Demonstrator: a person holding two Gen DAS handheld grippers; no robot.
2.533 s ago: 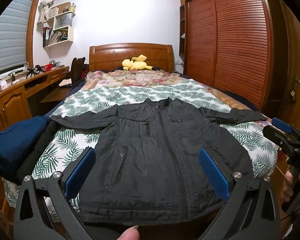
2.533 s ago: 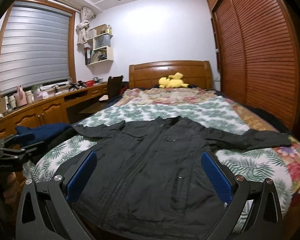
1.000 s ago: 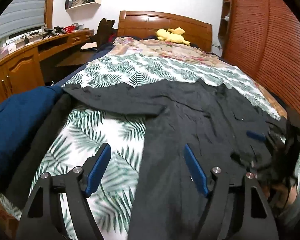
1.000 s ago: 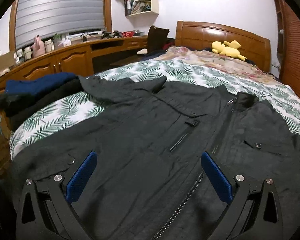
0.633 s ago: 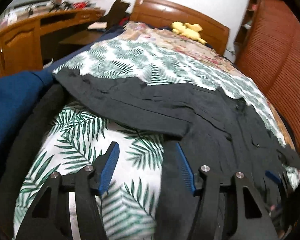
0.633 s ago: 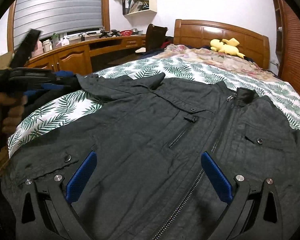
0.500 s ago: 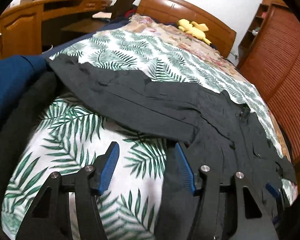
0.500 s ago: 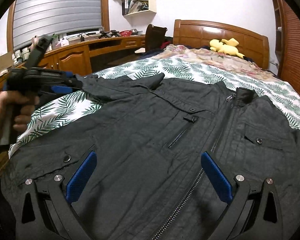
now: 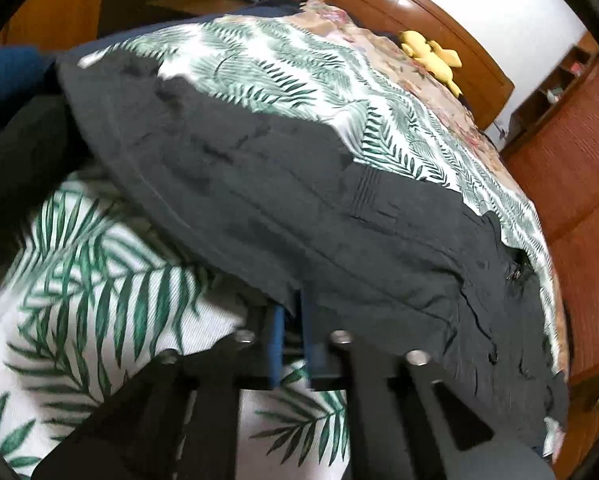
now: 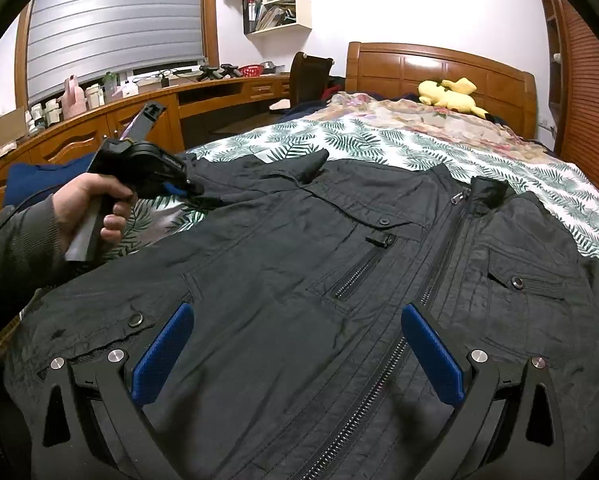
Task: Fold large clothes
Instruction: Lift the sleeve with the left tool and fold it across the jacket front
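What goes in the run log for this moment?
left hand-held gripper: just closed on jacket sleeve edge | right hand-held gripper: open over jacket front

black zip-front jacket (image 10: 339, 280) spread flat face up on leaf-print bed, sleeve (image 9: 259, 184) stretched sideways

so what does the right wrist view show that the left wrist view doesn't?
Right wrist only: the hand holding the left gripper, the open right gripper, the jacket's front zipper, the window blind.
Left wrist only: closed blue pads at the sleeve's lower edge.
Both: black jacket, leaf-print bedspread, yellow plush.
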